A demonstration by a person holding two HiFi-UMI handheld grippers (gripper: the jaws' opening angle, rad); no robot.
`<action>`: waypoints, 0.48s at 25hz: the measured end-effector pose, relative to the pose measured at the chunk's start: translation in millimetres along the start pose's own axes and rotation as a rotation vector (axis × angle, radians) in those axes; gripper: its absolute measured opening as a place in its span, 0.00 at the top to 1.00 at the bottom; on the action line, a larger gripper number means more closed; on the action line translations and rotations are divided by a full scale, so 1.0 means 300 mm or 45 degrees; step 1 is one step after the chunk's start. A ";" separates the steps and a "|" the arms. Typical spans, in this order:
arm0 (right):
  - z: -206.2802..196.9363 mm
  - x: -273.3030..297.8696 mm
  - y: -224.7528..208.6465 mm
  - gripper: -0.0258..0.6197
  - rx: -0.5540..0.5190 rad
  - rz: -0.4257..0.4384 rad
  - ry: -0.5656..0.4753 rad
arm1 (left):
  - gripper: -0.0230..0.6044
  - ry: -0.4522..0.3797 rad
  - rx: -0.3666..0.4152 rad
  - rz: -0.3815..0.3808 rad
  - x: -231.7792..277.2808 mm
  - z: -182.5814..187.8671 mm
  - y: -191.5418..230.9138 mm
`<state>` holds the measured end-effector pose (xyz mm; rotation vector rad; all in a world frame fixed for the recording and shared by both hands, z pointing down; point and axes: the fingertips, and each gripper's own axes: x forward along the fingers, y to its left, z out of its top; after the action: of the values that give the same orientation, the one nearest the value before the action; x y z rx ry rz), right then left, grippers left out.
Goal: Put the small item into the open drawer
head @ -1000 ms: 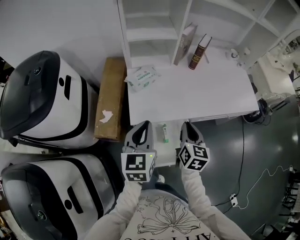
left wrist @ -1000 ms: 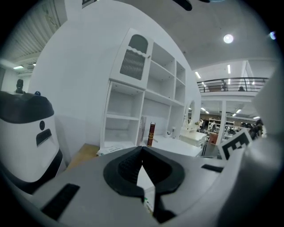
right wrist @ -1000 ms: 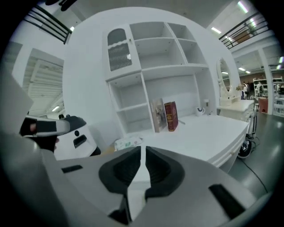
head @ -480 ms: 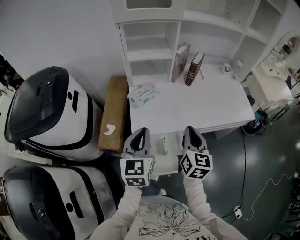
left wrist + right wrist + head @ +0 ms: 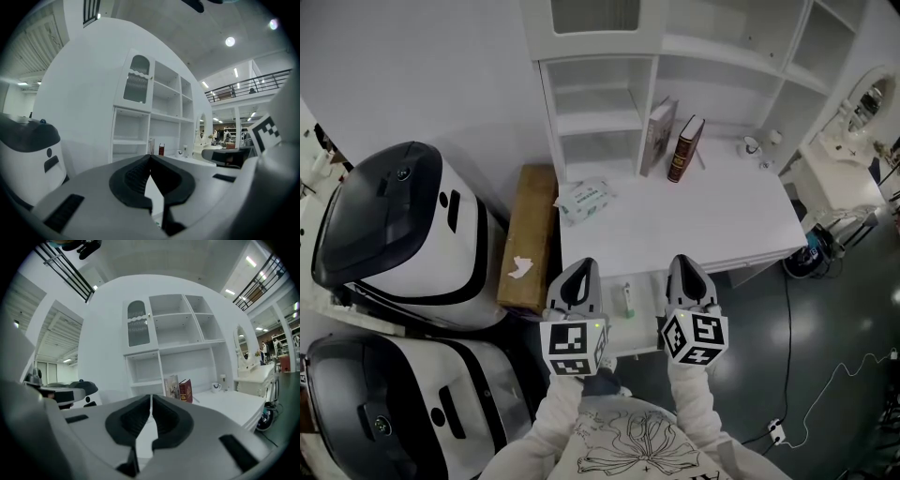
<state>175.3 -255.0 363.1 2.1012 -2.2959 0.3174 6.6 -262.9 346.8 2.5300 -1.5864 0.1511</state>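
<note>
A small white-and-green tube [image 5: 627,298] lies in the open white drawer [image 5: 643,330] under the desk's front edge. My left gripper [image 5: 584,266] is held just left of the tube and my right gripper [image 5: 682,262] just right of it, both over the drawer's sides. Neither touches the tube. In the left gripper view the left gripper [image 5: 150,157] has its jaws together with nothing between them. The right gripper [image 5: 151,397] looks the same in its own view: shut and empty. Both point toward the white shelf unit [image 5: 609,103].
On the white desk [image 5: 703,211] stand two books [image 5: 673,142], a tissue pack [image 5: 587,199] and a cup [image 5: 751,145]. A cardboard box [image 5: 530,239] sits left of the desk, beside two large black-and-white machines [image 5: 394,225]. Cables [image 5: 825,361] lie on the dark floor at right.
The head view has tilted up and shows more of the shelf unit. Both grippers stay on either side of the tube in the drawer.
</note>
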 end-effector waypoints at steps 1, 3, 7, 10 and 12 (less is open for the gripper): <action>0.005 -0.002 0.001 0.94 -0.002 0.001 -0.005 | 0.96 -0.002 0.000 -0.001 0.000 0.002 -0.001; 0.015 -0.006 0.004 0.94 -0.007 0.004 -0.013 | 0.96 -0.004 0.001 -0.002 -0.002 0.006 -0.004; 0.026 -0.016 0.018 0.94 -0.023 0.007 -0.025 | 0.96 -0.008 0.002 -0.002 -0.012 0.011 -0.003; 0.030 -0.023 0.029 0.94 -0.028 0.011 -0.031 | 0.96 -0.015 0.001 0.000 -0.021 0.015 0.002; 0.035 -0.026 0.034 0.94 -0.032 0.010 -0.035 | 0.96 -0.016 0.002 0.001 -0.025 0.017 0.005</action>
<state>167.3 -248.1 350.3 2.0987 -2.3113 0.2596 2.1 -257.8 340.7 2.5363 -1.5930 0.1366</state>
